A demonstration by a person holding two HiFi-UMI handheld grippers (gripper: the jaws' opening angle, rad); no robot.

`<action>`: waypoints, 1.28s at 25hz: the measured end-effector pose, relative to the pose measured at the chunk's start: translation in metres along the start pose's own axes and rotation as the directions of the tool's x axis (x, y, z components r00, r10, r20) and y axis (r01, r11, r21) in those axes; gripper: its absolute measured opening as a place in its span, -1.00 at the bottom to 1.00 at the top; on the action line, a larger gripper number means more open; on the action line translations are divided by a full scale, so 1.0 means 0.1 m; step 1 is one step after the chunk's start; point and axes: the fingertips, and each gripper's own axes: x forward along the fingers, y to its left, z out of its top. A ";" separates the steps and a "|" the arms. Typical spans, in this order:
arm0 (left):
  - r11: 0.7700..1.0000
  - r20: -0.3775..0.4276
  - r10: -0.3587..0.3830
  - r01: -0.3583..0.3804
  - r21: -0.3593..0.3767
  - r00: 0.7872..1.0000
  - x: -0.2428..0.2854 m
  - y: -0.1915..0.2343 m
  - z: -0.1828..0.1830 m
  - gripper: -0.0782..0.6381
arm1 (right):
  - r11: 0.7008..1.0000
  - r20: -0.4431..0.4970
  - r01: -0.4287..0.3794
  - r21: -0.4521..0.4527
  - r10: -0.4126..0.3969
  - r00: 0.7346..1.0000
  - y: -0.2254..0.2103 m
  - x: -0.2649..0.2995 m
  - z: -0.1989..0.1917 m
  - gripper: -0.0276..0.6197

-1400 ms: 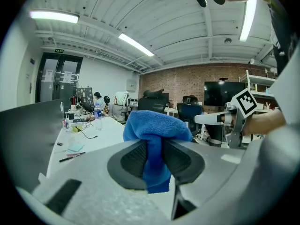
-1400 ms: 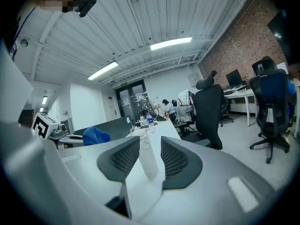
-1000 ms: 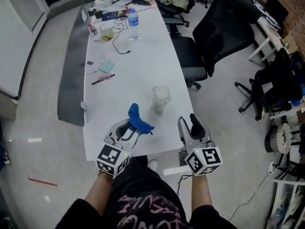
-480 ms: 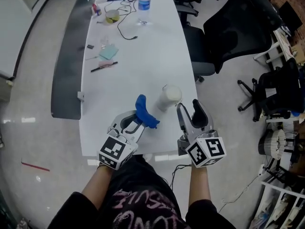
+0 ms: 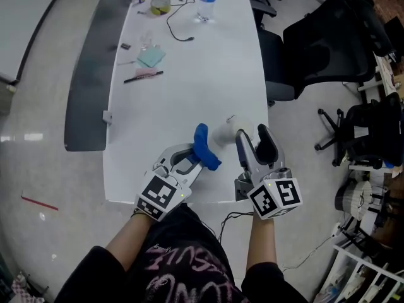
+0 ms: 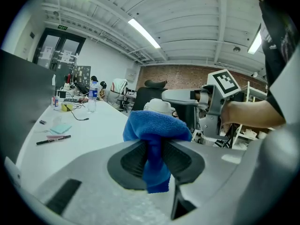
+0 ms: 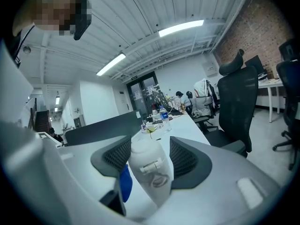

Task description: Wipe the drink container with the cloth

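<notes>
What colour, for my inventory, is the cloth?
The cloth is blue; left gripper view shows it best.

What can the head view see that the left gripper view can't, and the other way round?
Only the head view shows the floor and the left tool's marker cube. Only the left gripper view shows the ceiling lights and the brick wall. Both show the table, the blue cloth clamped in the left tool, the white drink container, and the right tool, whose jaws have just been opening with the container between them.
</notes>
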 end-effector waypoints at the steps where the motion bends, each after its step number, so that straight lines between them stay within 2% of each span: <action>1: 1.000 -0.003 -0.003 0.003 0.000 1.000 0.01 0.00 0.00 -0.53 | 1.000 -0.003 -0.007 0.002 0.007 1.000 0.01 0.02 0.00 -0.12; 10: 0.999 -0.004 -0.036 0.036 0.013 0.999 0.09 0.00 0.03 -0.53 | 0.999 -0.001 -0.034 0.014 0.034 0.999 0.05 0.10 -0.02 -0.22; 20: 0.994 0.050 -0.088 0.084 0.073 0.995 0.28 -0.09 0.42 -0.53 | 0.999 -0.004 -0.037 0.014 0.037 0.999 0.06 0.09 -0.02 -0.22; 24: 0.991 0.047 -0.098 0.093 0.101 0.994 0.36 -0.10 0.48 -0.53 | 0.999 -0.007 -0.036 0.014 0.036 0.999 0.06 0.10 -0.01 -0.20; 32: 0.992 0.032 -0.111 0.109 0.066 0.993 0.46 -0.05 0.36 -0.53 | 0.999 -0.007 -0.035 0.019 0.035 0.999 0.04 0.10 0.00 -0.20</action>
